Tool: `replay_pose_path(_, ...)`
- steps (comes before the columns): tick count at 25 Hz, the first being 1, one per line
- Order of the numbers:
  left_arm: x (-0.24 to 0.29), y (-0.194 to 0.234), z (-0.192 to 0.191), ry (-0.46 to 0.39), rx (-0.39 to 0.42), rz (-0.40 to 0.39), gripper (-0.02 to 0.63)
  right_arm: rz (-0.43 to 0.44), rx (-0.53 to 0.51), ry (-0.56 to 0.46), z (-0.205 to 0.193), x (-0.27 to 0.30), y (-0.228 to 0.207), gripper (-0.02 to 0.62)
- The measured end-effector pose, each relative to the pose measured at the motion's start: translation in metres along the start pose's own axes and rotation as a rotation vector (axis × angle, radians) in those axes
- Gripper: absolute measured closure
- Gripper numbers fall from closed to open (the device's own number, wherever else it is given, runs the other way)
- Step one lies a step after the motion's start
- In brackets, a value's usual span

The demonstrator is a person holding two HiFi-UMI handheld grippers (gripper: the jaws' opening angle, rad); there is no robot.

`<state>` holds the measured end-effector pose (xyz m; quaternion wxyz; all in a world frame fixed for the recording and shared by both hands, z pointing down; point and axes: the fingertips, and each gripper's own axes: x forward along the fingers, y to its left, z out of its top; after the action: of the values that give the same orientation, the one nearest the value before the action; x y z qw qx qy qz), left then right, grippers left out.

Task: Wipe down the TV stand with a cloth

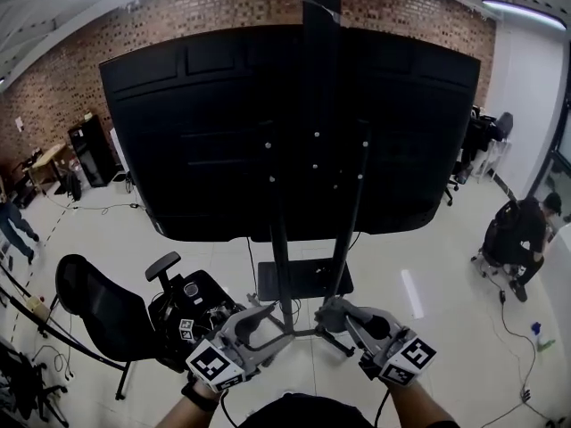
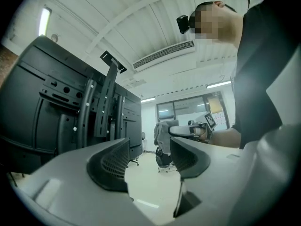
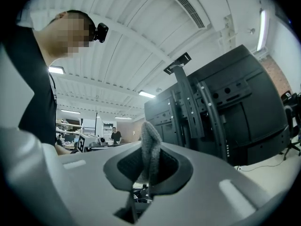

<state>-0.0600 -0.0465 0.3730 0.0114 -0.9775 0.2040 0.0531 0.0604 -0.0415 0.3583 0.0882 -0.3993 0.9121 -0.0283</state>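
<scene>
Facing TV stand, right tongs pinch cloth.

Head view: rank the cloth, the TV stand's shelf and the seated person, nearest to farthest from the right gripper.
1. cloth: clamped in the right gripper.
2. TV stand's shelf: just ahead, low.
3. seated person: far right, across the floor.

Held low before the body, side by side, tilted slightly up. Left forearm and right forearm reaching forward. Left gripper: jaws apart, empty. Right gripper: jaws closed on a fold of grey cloth, pinched upright between pads.
</scene>
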Motion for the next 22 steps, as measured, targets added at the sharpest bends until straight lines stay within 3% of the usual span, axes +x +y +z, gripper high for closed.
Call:
replay_pose_path(4, 0.012, 0.029, 0.015, -0.028, 0.015, -0.012, 0.31, -0.004, -0.016, 0.001, 0.008, 0.023, -0.014, 0.568)
replay_pose_path(8, 0.031, 0.052, 0.034, -0.052, 0.057, -0.019, 0.302, 0.01, -0.099, -0.019, 0.036, 0.047, -0.036, 0.568)
replay_pose_path(14, 0.067, 0.073, 0.093, -0.108, 0.204, -0.016, 0.3, 0.07, -0.373, -0.049, 0.123, 0.083, -0.063, 0.568)
replay_pose_path(19, 0.09, 0.089, 0.156, -0.18, 0.264, -0.027, 0.299, 0.092, -0.596, -0.099, 0.207, 0.115, -0.073, 0.568)
replay_pose_path(22, 0.105, 0.091, 0.196, -0.203, 0.359, -0.031, 0.299, 0.107, -0.71, -0.124, 0.247, 0.134, -0.078, 0.568)
